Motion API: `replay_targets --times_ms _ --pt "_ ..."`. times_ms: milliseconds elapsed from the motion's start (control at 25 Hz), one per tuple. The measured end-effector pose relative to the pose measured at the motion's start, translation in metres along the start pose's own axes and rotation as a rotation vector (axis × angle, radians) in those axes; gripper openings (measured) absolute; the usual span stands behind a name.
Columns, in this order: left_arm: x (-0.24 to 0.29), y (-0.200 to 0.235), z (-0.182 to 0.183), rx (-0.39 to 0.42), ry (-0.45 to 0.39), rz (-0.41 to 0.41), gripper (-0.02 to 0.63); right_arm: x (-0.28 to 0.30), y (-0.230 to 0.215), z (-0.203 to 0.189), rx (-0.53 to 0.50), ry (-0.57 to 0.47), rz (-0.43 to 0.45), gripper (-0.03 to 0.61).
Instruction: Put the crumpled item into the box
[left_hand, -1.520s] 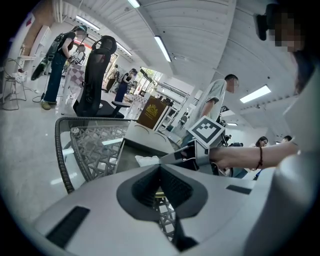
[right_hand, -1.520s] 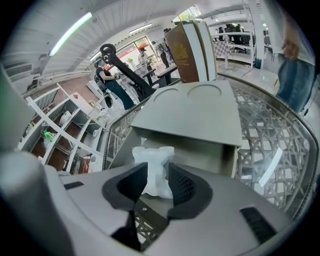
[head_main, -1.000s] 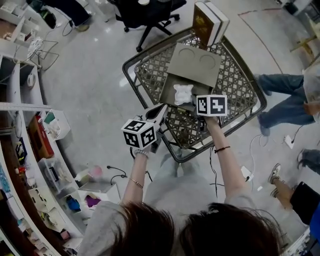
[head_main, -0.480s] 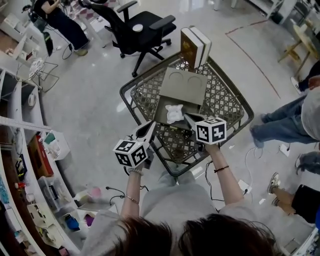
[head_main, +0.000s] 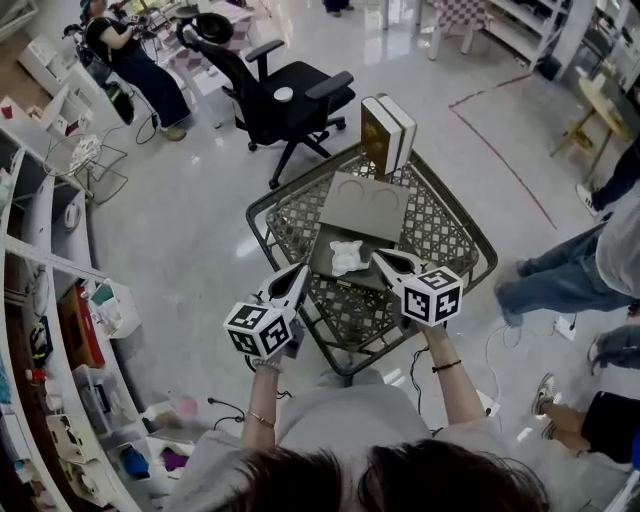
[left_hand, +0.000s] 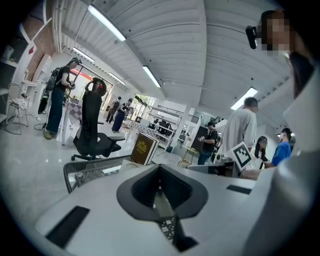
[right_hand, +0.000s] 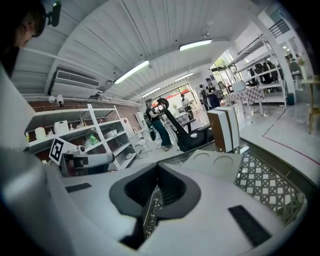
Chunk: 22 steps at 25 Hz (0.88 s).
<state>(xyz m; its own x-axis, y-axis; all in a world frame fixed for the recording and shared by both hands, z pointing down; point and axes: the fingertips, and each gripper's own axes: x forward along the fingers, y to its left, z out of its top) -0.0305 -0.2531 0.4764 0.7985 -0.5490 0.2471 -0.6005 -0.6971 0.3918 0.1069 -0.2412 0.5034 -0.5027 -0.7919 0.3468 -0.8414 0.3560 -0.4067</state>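
Observation:
The crumpled white item (head_main: 346, 257) lies inside the open grey box (head_main: 322, 262), whose lid (head_main: 366, 205) with two round dents is folded back on the metal lattice table (head_main: 455, 235). My left gripper (head_main: 299, 271) hovers over the table's near left rim, jaws shut and empty. My right gripper (head_main: 379, 254) is just right of the item and apart from it, its jaws shut with nothing between them. In the right gripper view my right gripper (right_hand: 157, 168) points along the lid (right_hand: 215, 162). In the left gripper view my left gripper (left_hand: 160, 166) aims over the table edge (left_hand: 85, 170).
A thick book (head_main: 386, 131) stands upright at the table's far edge. A black office chair (head_main: 280, 95) sits beyond the table. People stand at the right (head_main: 615, 240), and shelves (head_main: 60, 300) with small goods line the left.
Both grippers have pulled back from the box toward me. The right gripper, close beside the crumpled item a second ago, is now apart from it; the item stays in the box.

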Motion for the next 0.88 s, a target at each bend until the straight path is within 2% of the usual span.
replay_targets --times_ms 600,880 --pt "-0.029 -0.025 0.059 0.092 -0.153 0.003 0.017 -0.047 0.024 0.069 -0.108 -0.211 -0.001 0.021" --pt "-0.049 -0.028 0.088 0.179 -0.212 0.026 0.017 -0.064 0.043 0.106 -0.163 -0.307 0.007 0.021"
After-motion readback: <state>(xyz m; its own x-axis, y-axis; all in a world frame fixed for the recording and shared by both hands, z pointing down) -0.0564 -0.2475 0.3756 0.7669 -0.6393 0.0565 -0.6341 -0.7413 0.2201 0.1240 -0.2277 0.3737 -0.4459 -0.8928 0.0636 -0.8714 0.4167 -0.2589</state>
